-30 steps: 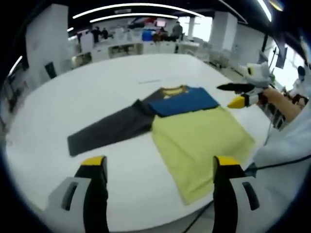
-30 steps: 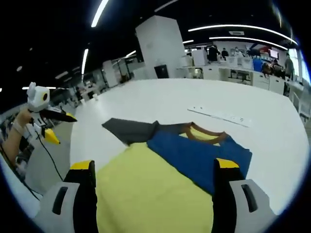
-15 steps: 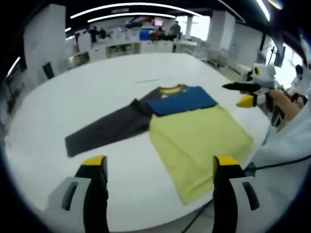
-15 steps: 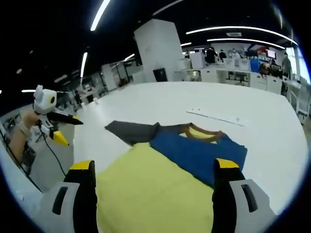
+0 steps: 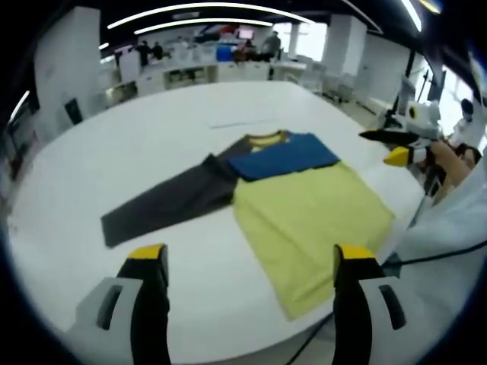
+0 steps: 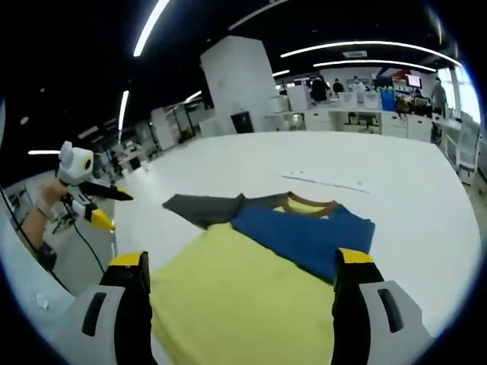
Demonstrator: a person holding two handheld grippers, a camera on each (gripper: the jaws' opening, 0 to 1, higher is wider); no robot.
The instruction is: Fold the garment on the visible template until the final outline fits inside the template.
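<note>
White table (image 5: 114,144) w/ garment (image 5: 259,190) flat on it, thin strip (image 6: 323,182) beyond collar.

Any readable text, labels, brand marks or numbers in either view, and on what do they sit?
None can be read.
The garment shows plain yellow, blue and grey panels, no print.
The white table carries no lettering.
The screens at the far wall are too small and blurred to read.
</note>
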